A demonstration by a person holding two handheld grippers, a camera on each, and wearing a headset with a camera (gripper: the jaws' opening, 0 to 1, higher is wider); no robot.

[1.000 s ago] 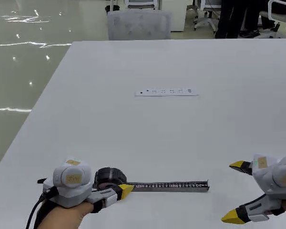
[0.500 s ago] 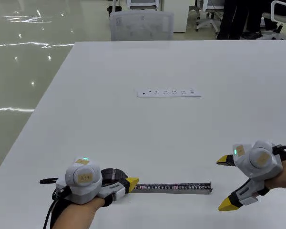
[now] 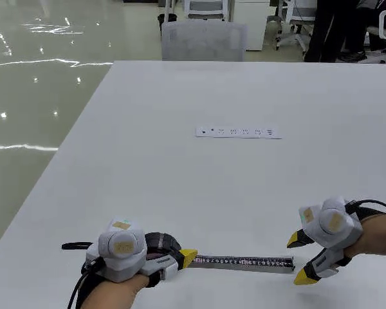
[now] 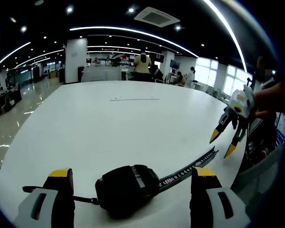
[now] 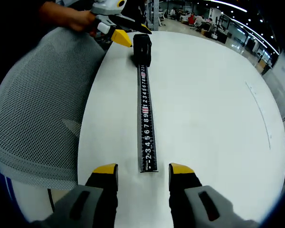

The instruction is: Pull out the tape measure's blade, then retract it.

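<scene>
Left gripper (image 4: 133, 174): fingers apart, straddling the tape measure case (image 4: 127, 191) with a gap on each side.
Right gripper (image 3: 298, 261): fingers apart, the blade (image 5: 145, 118) tip lying between them on the tabletop (image 3: 212, 187).
Technique: probably close squarely on the tip, steady the case, and feed the blade back slowly.

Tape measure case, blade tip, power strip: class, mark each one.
Tape measure case (image 4: 127, 190), left gripper view, black housing top.
Blade tip (image 5: 148, 166), right gripper view, end hook.
Power strip (image 3: 238, 132), head view, its middle.
</scene>
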